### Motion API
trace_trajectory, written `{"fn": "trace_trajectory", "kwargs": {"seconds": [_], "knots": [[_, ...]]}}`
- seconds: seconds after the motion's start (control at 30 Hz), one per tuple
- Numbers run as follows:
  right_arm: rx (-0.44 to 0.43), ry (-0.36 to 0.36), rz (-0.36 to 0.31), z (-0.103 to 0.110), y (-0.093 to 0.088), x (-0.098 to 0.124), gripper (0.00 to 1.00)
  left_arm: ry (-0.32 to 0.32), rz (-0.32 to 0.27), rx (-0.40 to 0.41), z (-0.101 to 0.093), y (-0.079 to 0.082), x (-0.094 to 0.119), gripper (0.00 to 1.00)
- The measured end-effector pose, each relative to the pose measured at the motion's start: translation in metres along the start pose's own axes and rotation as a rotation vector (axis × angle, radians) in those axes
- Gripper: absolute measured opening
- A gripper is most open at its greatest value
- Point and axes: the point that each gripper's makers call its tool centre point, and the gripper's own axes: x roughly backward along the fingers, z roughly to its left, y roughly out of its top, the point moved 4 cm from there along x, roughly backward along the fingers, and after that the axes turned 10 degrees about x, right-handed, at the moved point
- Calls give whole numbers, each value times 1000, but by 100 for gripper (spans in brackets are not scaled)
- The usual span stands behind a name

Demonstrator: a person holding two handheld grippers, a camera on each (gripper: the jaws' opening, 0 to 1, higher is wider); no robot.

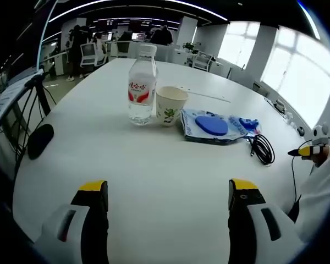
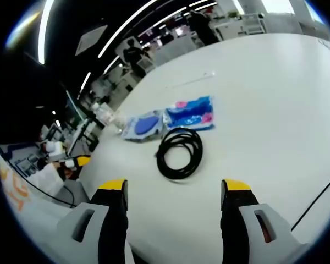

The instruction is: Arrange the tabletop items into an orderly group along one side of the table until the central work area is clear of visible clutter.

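Both grippers' fingers [image 1: 168,192] [image 2: 173,192] gape wide over bare table [image 1: 154,165]; coiled cable [image 2: 180,152] lies ahead.

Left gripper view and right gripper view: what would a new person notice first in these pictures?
In the left gripper view, a clear water bottle stands upright on the white table, with a paper cup close beside it and blue plastic packets next to the cup. In the right gripper view, a coiled black cable lies ahead of the open right claw, just in front of the blue packets.
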Motion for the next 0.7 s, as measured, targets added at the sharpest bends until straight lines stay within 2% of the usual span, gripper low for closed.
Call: {"fn": "trace_trajectory", "kwargs": {"seconds": [0.7], "knots": [[-25,17,-9,4,-3,1,67,4,-16,16,1,-1,10,89]]}}
